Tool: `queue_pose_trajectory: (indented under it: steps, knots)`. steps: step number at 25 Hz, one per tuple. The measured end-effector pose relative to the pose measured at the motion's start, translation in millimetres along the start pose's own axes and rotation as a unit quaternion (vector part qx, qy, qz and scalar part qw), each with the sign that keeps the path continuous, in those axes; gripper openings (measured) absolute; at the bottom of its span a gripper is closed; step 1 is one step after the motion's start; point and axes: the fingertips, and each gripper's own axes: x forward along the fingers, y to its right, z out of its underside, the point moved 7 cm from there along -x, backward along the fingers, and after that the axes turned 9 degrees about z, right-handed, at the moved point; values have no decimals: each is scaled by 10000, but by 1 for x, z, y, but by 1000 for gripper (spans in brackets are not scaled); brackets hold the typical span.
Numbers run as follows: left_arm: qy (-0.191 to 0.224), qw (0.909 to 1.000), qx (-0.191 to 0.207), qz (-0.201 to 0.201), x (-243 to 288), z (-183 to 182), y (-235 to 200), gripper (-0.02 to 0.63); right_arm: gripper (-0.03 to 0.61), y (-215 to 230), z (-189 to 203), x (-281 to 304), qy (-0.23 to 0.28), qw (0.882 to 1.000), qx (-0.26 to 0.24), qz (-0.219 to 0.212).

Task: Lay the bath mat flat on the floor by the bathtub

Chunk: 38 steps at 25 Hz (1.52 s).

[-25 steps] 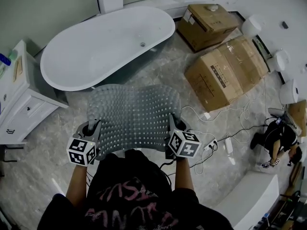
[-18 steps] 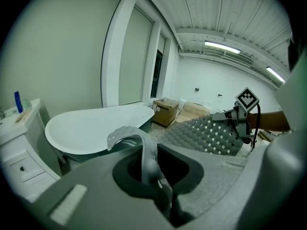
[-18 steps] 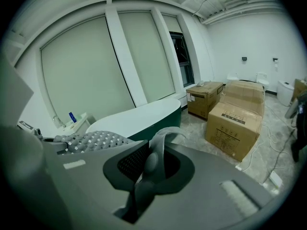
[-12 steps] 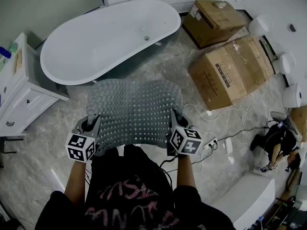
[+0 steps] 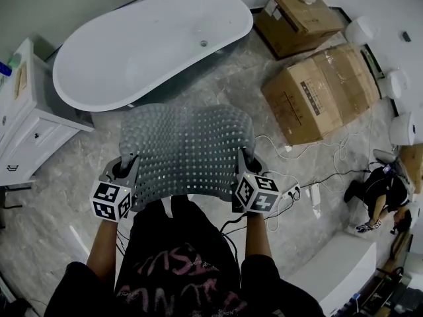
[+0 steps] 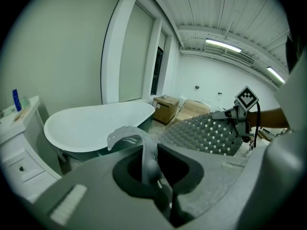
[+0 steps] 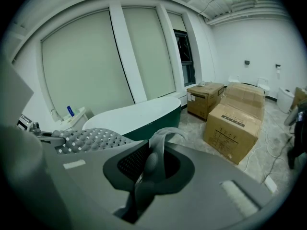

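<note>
A grey perforated bath mat (image 5: 184, 152) hangs stretched in the air between my two grippers, above the marble floor in front of the white bathtub (image 5: 149, 45). My left gripper (image 5: 127, 170) is shut on the mat's near left corner. My right gripper (image 5: 243, 168) is shut on the near right corner. In the left gripper view a fold of the mat (image 6: 144, 150) stands pinched between the jaws, with the bathtub (image 6: 91, 126) behind. The right gripper view shows the mat's edge (image 7: 156, 159) clamped the same way and the mat's surface (image 7: 91, 139) spreading left.
A white cabinet (image 5: 23, 134) stands left of the tub. Two cardboard boxes (image 5: 324, 91) lie on the floor at the right, with white cables and a power strip (image 5: 291, 191) near them. Round white fixtures (image 5: 404, 129) line the right wall.
The mat and both grippers have held nearly the same pose; the view has shifted slightly, with the tub sitting a little higher and further left.
</note>
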Motion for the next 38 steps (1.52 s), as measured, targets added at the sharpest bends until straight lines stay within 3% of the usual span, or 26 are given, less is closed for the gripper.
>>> queue_pose_trajectory:
  steps: [22, 38]
  knots:
    - [-37, 10000, 84, 27, 13, 22, -46, 31, 52, -22, 20, 12, -9, 9993, -61, 357]
    - [-310, 9994, -59, 157, 49, 60, -63, 31, 52, -24, 61, 41, -247, 9987, 7, 446]
